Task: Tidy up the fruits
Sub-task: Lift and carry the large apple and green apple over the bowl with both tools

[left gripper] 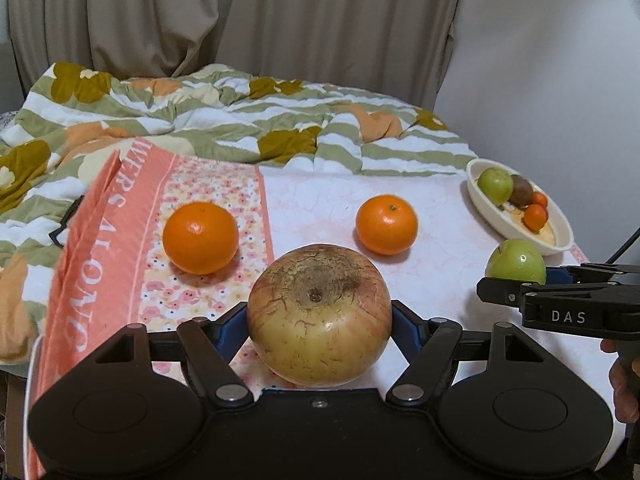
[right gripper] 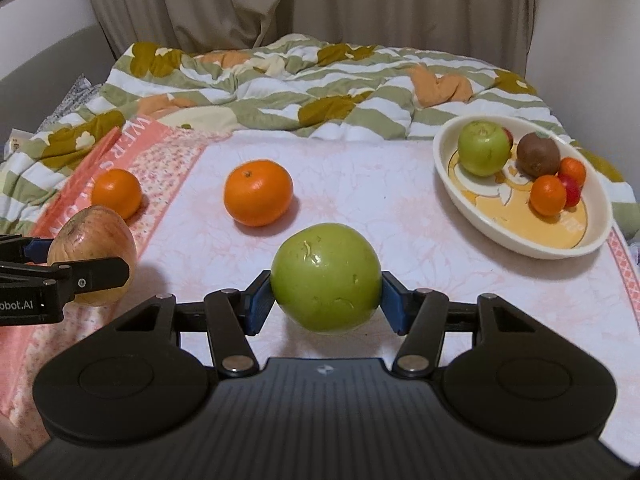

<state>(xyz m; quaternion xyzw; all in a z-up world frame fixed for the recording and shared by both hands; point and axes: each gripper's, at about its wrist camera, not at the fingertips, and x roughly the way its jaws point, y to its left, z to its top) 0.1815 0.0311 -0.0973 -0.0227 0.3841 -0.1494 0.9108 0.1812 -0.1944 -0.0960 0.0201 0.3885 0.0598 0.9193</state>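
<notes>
My left gripper (left gripper: 319, 322) is shut on a russet yellow-red apple (left gripper: 319, 314), its blue pads pressing both sides; the apple also shows in the right wrist view (right gripper: 93, 254). My right gripper (right gripper: 326, 300) is shut on a green apple (right gripper: 326, 278), which also shows in the left wrist view (left gripper: 516, 262). Two oranges lie on the cloth: one at the left (left gripper: 200, 238) (right gripper: 117, 193), one at the middle (left gripper: 386, 224) (right gripper: 258, 193). A cream oval bowl (right gripper: 480, 216) (left gripper: 558, 216) at the right holds a green apple (right gripper: 483, 148), a kiwi (right gripper: 538, 155) and small orange and red fruits.
The fruits lie on a pink floral cloth (right gripper: 400, 208) over a bed. A crumpled green, white and orange quilt (right gripper: 304, 84) lies behind it, with curtains (right gripper: 320, 0) beyond. The cloth's edge runs close to the bowl on the right.
</notes>
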